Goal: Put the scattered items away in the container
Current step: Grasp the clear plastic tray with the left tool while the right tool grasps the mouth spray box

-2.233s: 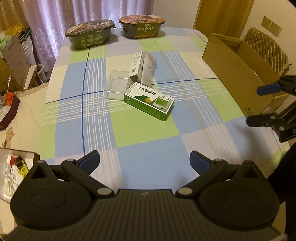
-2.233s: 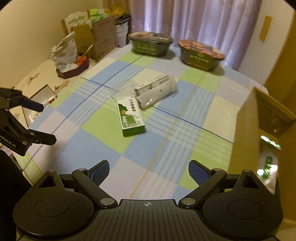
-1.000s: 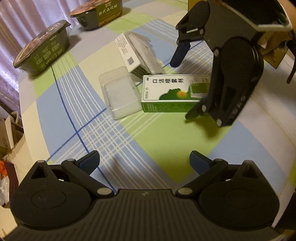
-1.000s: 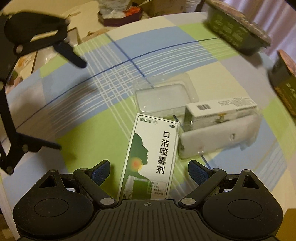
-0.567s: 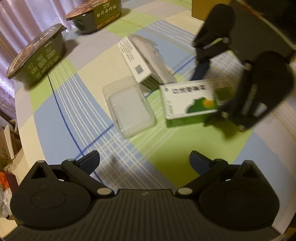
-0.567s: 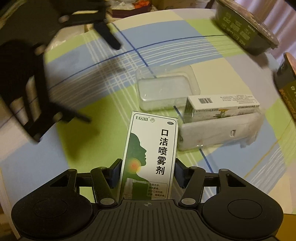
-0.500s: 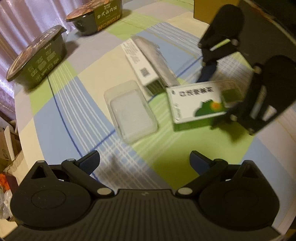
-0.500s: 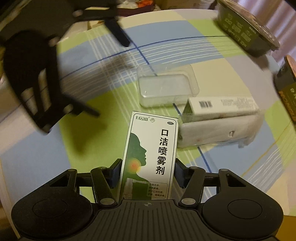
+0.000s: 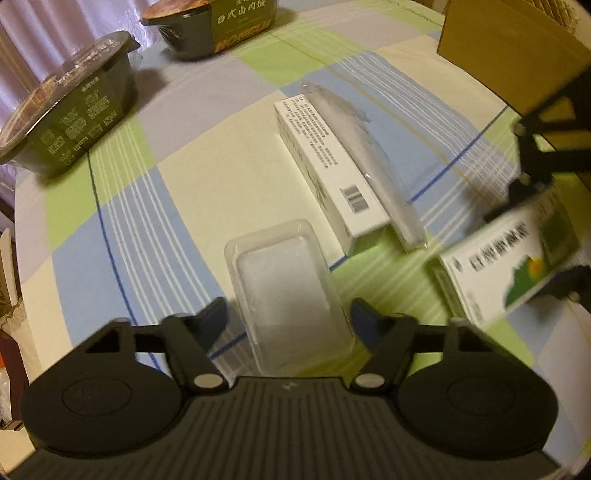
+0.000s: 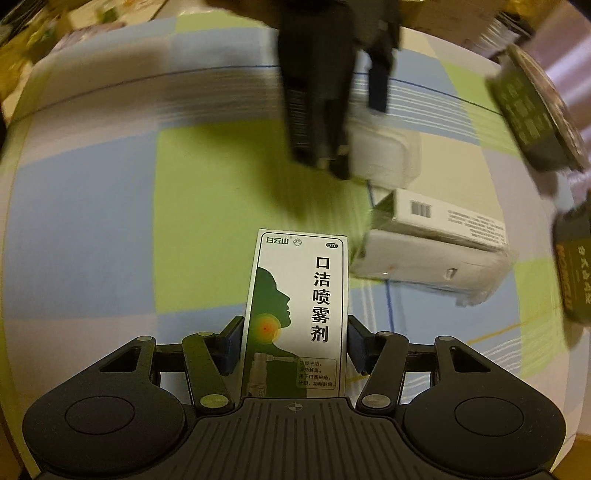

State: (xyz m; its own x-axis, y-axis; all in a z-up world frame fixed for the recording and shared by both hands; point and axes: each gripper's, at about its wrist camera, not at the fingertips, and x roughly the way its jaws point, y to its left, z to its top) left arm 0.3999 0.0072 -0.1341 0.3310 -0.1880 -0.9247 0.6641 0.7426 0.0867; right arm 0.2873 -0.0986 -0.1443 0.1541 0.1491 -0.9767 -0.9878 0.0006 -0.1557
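My right gripper is shut on a green-and-white spray box, which sticks out forward between its pads. In the left wrist view this box is blurred and tilted at the right, off the cloth. My left gripper has its fingers closed in against both long sides of a clear plastic tray lying on the checked tablecloth. A white barcoded carton rests against a clear-wrapped package just beyond the tray. The cardboard box stands at the far right.
Two dark lidded food bowls stand at the far edge of the table. In the right wrist view the white carton and wrapped package lie just right of the held box. Clutter sits beyond the table's left edge.
My left gripper has moved forward over the clear tray and narrowed its fingers around it. My right gripper, closed on the spray box since 0.6 s ago, has swung it to the right.
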